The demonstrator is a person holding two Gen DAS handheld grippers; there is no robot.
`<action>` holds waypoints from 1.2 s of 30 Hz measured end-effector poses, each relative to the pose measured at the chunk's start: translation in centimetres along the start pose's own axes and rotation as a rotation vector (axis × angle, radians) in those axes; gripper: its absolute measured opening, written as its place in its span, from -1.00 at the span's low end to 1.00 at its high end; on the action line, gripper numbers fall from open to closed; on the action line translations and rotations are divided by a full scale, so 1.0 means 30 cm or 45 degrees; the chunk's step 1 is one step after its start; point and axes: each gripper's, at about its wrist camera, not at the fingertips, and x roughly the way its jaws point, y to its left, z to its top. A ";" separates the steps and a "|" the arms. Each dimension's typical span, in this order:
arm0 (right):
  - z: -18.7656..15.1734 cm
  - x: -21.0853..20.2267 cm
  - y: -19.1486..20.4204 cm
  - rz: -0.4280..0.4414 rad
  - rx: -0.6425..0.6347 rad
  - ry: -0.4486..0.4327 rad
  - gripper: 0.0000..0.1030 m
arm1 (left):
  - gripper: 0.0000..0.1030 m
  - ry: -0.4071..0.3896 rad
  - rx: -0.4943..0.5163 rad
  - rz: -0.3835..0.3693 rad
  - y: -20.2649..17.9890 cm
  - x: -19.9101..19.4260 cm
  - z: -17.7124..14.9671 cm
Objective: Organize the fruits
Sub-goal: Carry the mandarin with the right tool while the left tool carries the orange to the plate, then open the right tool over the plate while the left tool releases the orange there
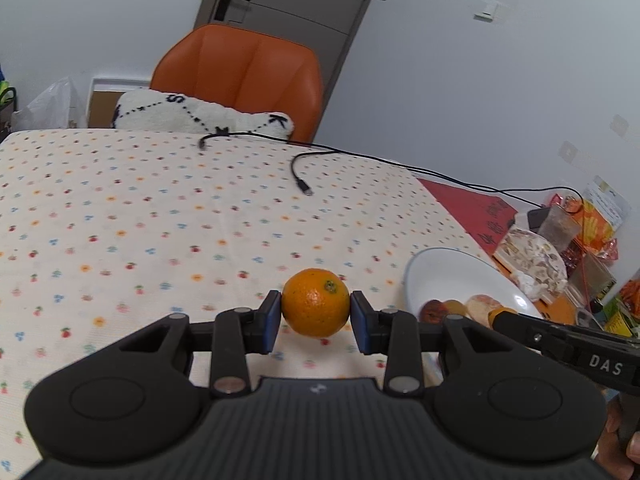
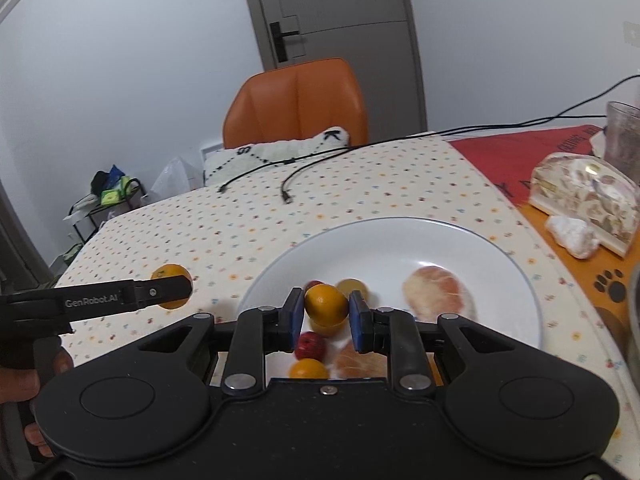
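Both jaws level, clamping oranges (image 1: 315, 303).

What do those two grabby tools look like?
Both are matte black plastic. Each gripper, left and right, has two fingers tipped with blue pads, joined by linkage bars with silver round pins, above a ribbed base with two round discs. Seen side-on, the right one bears white "DAS" lettering and the left one reads "GenRobot.AI".

You see an orange chair (image 1: 248, 76) behind the table (image 1: 120, 208), a white cushion (image 1: 192, 116) on it, and black cables (image 1: 298, 172) across the cloth.
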 end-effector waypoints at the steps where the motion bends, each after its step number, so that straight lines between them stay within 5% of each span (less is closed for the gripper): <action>1: -0.001 -0.003 -0.010 -0.006 0.004 0.000 -0.56 | -0.32 0.001 0.006 -0.006 -0.011 0.001 -0.001; 36: -0.024 -0.114 -0.192 -0.048 0.157 -0.056 -0.43 | -0.32 0.061 0.127 -0.220 -0.357 0.064 -0.013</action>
